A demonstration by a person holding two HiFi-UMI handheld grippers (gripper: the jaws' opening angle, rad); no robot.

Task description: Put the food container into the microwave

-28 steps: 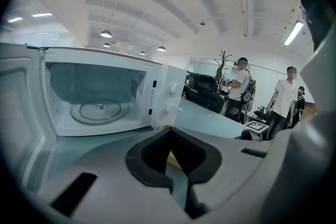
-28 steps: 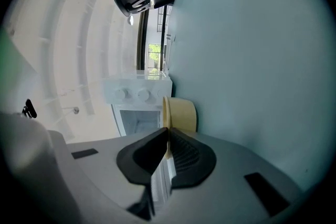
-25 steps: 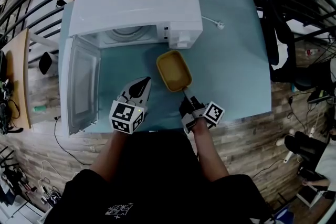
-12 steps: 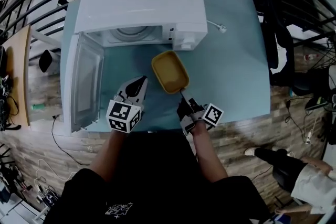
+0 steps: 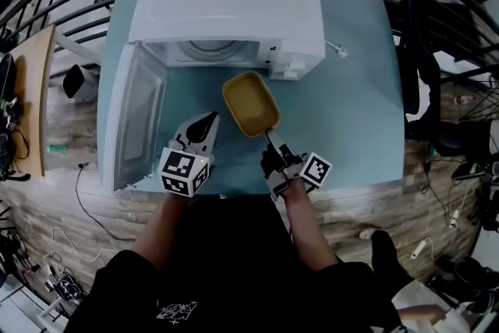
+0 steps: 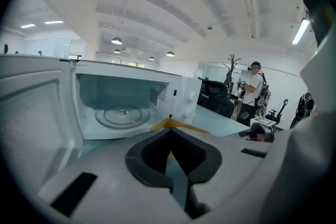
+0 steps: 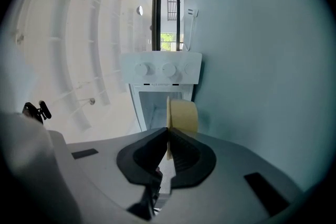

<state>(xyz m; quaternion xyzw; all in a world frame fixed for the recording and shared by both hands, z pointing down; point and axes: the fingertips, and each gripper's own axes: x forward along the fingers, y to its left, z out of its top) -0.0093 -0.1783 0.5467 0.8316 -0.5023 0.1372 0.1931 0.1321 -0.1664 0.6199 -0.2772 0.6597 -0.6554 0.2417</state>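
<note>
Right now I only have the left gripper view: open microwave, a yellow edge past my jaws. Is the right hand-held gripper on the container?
Observer: Yes. In the right gripper view, the right hand-held gripper is shut on the rim of the container.
Operator: Where does it sit against the opening?
Observer: In the head view it is in front of the right end of the microwave, partly before the control panel.
Operator: Door in the way?
Observer: No. The door stands wide open on the left, apart from the container.
</note>
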